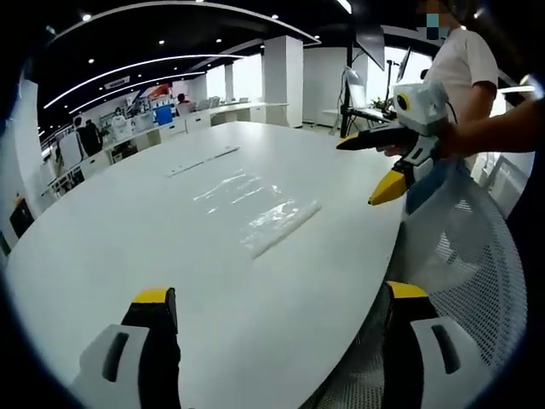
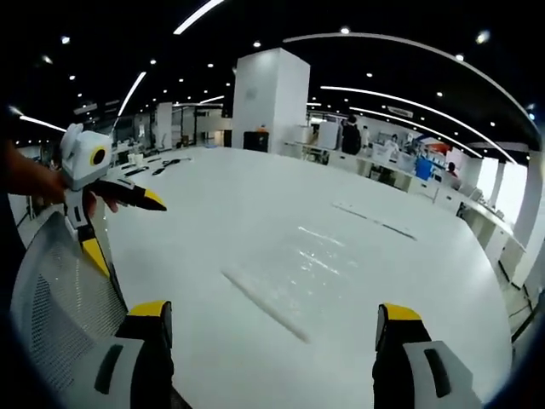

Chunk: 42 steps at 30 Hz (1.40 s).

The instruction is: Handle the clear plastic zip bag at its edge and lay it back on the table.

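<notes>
The clear plastic zip bag (image 1: 255, 209) lies flat on the white oval table (image 1: 119, 247), its sealed edge turned toward me. In the left gripper view my left gripper (image 1: 280, 293) stands wide open at the table's near edge, short of the bag, with nothing between its jaws. My right gripper (image 1: 356, 173) is held by a hand in the air past the table's right edge, its yellow-tipped jaws open and empty. The right gripper view shows the bag (image 2: 298, 268) ahead of my open right gripper (image 2: 275, 310). My left gripper (image 2: 132, 239) hovers open at the left.
A white mesh chair back (image 1: 460, 247) stands against the table's near edge, also seen as the chair back (image 2: 60, 290). A thin clear strip (image 1: 203, 160) lies farther along the table. A person in a white shirt (image 1: 464, 60) stands to the right. Office desks line the background.
</notes>
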Tool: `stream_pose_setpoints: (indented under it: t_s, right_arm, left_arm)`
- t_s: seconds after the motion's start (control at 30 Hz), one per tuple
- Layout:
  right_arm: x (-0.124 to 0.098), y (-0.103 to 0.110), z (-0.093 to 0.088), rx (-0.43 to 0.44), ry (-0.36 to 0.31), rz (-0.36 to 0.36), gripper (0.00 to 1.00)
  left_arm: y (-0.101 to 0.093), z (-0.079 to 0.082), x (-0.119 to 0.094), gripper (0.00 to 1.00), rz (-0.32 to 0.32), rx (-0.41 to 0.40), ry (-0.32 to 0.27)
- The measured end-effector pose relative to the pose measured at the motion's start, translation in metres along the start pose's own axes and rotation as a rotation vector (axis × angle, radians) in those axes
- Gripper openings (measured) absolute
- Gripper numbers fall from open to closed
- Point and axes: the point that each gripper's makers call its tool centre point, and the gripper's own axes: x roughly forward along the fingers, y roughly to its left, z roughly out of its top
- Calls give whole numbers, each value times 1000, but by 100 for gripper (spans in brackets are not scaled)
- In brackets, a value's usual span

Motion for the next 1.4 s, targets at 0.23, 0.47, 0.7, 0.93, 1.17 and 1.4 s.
stream_pose_setpoints:
  t_s: [0.23,0.47,0.7,0.93,1.17,1.4]
  right_arm:
    - [-13,0,-9,17,-12,-32,100]
    - [-20,1,-8,75,-43,-57,100]
    - [-24,2,-8,115,-68,-72,100]
    - [-27,8,-13,130,-69,-91,100]
    - [-27,9,-11,117,-72,-97,100]
    - [-28,10,-11,108,-72,-108,100]
  left_arm:
    - [-3,0,-5,99,13,-3,-14]
    - [-7,4,-7,99,29,2,-30]
    - [-9,2,-8,98,52,-19,-41]
    - [-5,2,-8,97,60,-16,-44]
    - [-5,3,-16,97,60,-33,-45]
    - [-7,-3,-21,96,55,-25,-38]
